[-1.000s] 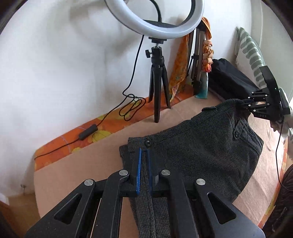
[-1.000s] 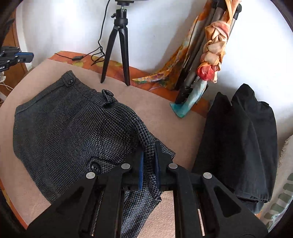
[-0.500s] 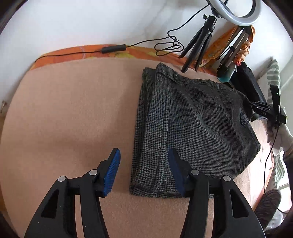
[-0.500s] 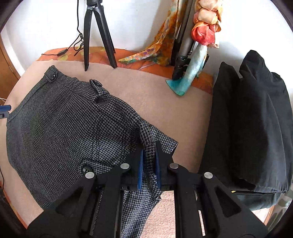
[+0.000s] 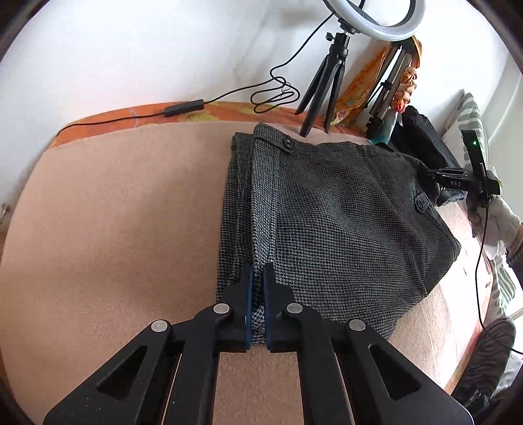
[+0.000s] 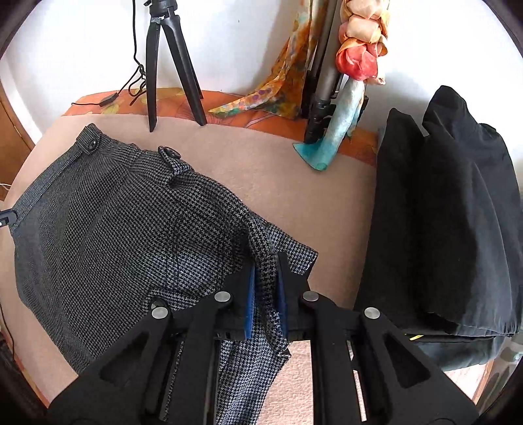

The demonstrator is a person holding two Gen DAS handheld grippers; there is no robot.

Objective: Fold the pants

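Two tools, both clamped on the pants [image 5: 343,222]. Left tool [image 5: 257,307] pinches the near folded edge, blue pads nearly together with cloth between. Right tool [image 6: 265,294] grips a raised ridge of cloth at the other end, jaws narrow; it shows in the left view too [image 5: 457,183].

Pants: grey houndstooth weave, coarse, folded into a rough rectangle, lying mid-surface on a peach blanket [image 5: 114,229] with a fuzzy nap. Waistband with dark buttons [image 6: 92,144] sits toward the far edge.

Around it:
- black tripod [image 6: 170,65] with ring light [image 5: 376,19] at the far edge, one leg just beside the waistband; cable [image 5: 274,93] looped behind on an orange patterned sheet [image 5: 130,112]
- second tripod [image 6: 322,98] draped with orange scarf [image 6: 287,72]
- pile of black cloth [image 6: 441,229], soft and matte, near the right tool, not touching the pants
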